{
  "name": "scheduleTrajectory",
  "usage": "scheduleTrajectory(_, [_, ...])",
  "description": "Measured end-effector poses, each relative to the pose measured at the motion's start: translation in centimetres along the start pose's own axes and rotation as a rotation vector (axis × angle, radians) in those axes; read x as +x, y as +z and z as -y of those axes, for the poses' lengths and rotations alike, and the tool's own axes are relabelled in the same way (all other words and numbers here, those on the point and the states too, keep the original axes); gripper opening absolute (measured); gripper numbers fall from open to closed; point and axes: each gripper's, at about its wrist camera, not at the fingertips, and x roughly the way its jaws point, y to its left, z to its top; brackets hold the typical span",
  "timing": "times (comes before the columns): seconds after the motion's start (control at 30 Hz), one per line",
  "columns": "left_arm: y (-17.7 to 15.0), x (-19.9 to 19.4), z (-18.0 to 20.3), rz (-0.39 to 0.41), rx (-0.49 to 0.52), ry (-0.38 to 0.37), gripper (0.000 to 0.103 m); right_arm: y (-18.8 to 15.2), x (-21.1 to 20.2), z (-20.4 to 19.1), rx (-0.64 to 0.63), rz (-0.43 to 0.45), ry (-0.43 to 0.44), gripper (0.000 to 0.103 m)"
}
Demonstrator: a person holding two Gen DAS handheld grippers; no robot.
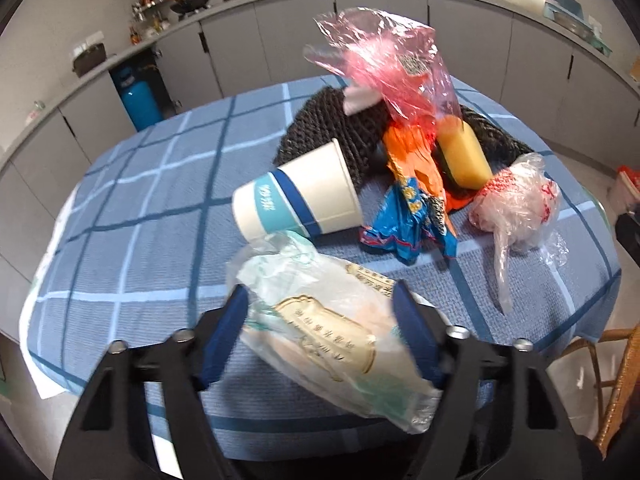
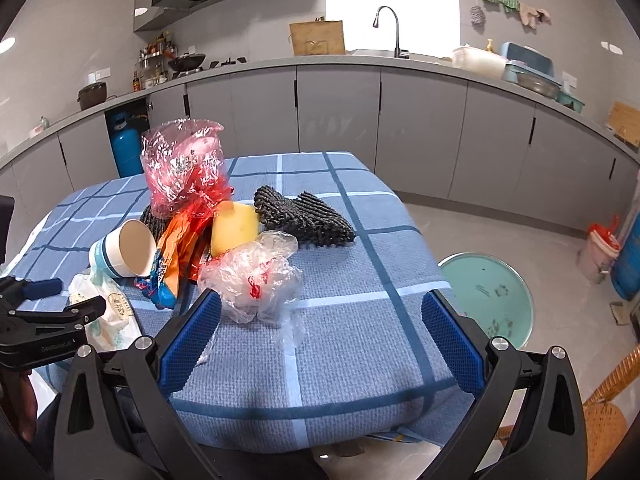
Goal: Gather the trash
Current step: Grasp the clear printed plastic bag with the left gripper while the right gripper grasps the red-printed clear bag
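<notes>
A heap of rubbish sits on a table under a blue checked cloth [image 2: 352, 320] in a grey-cabinet kitchen. The left gripper [image 1: 320, 320] has its blue-padded fingers [image 1: 224, 336] closed against either side of a crumpled white plastic wrapper with a gold label [image 1: 332, 328], near the table's front edge; whether the wrapper is lifted clear of the cloth cannot be told. Just behind it lies a white paper cup with blue bands [image 1: 296, 200], tipped on its side with its mouth toward the heap. Beside the cup is a crumpled blue snack wrapper [image 1: 408, 224], then an orange wrapper [image 1: 412, 160], a yellow sponge [image 1: 464, 152] and a tall pink transparent bag [image 1: 388, 64], all bunched against a dark knitted cloth [image 1: 336, 124].

The right gripper [image 2: 320, 336] hangs wide open over the near right part of the table, holding nothing; a crumpled clear plastic bag with red print [image 2: 256, 280] lies just ahead of its left finger [image 2: 192, 336]. The cloth right of that bag is bare up to the table's right edge, beyond which a pale green round lid [image 2: 492, 292] lies on the floor and a wicker chair [image 2: 604, 412] stands at the near corner.
</notes>
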Motion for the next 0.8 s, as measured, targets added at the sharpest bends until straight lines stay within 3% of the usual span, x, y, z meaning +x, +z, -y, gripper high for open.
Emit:
scheduleTrajectory(0.03, [0.1,0.2,0.0,-0.003,0.001,-0.006,0.059,0.0,0.3,0.0,0.003,-0.006,0.001,0.098])
scheduleTrajectory(0.07, [0.0,0.2,0.0,0.001,0.001,-0.012,0.049,0.1,0.6,0.1,0.005,-0.012,0.001,0.098])
scheduleTrajectory(0.1, [0.0,0.2,0.1,0.008,0.003,-0.015,0.022,0.2,0.9,0.1,0.007,-0.018,-0.001,0.098])
scheduleTrajectory(0.13, [0.1,0.3,0.0,0.006,0.004,-0.015,0.008,0.2,1.2,0.2,0.009,-0.023,-0.002,0.098])
scheduleTrajectory(0.17, [0.1,0.3,-0.2,0.000,-0.003,-0.033,0.003,0.3,1.5,0.3,0.011,-0.027,-0.005,0.098])
scheduleTrajectory(0.4, [0.7,-0.6,-0.4,0.038,0.009,-0.047,0.002,1.1,3.6,0.2,0.013,-0.047,0.013,0.098])
scheduleTrajectory(0.8, [3.8,-3.8,-0.6,0.151,0.032,-0.026,0.001,2.0,7.9,-1.5,-0.011,-0.102,0.121,0.098])
